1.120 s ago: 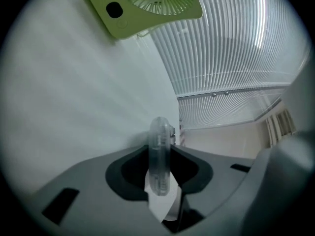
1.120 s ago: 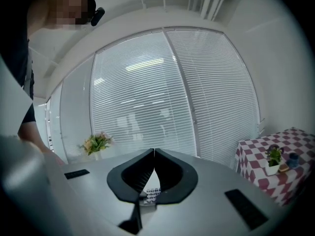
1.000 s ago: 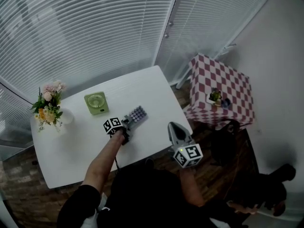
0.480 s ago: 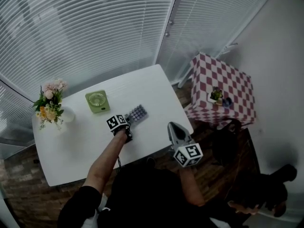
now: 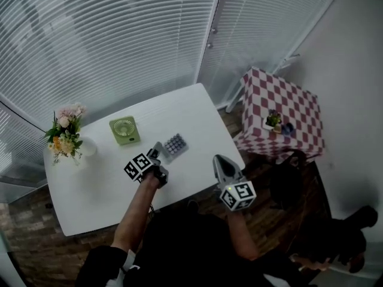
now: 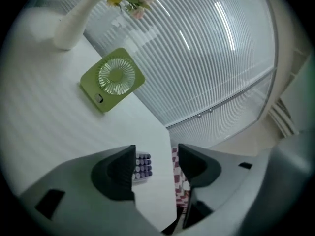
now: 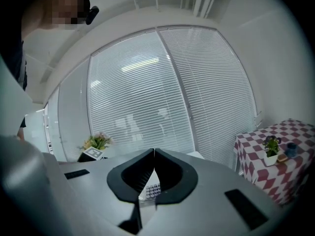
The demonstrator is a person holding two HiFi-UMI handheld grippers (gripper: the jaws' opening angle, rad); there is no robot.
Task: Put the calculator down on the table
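fan (image 5: pixel 124 130) near calculator (image 5: pixel 174 144), vase (image 5: pixel 87 148) well apart

A white rectangular table (image 5: pixel 96 190) stands before slatted window blinds (image 5: pixel 119 40). On it, a grey flat calculator with purple keys (image 5: pixel 174 144) lies near the right end. A green square desk fan (image 5: pixel 124 130) lies to the left of the calculator and farther back. A white vase of flowers (image 5: pixel 87 148) stands at the left end. To the table's right, apart from it, a red-and-white checked cloth-covered side table (image 5: pixel 281 109) bears a small potted plant (image 5: pixel 273 120).
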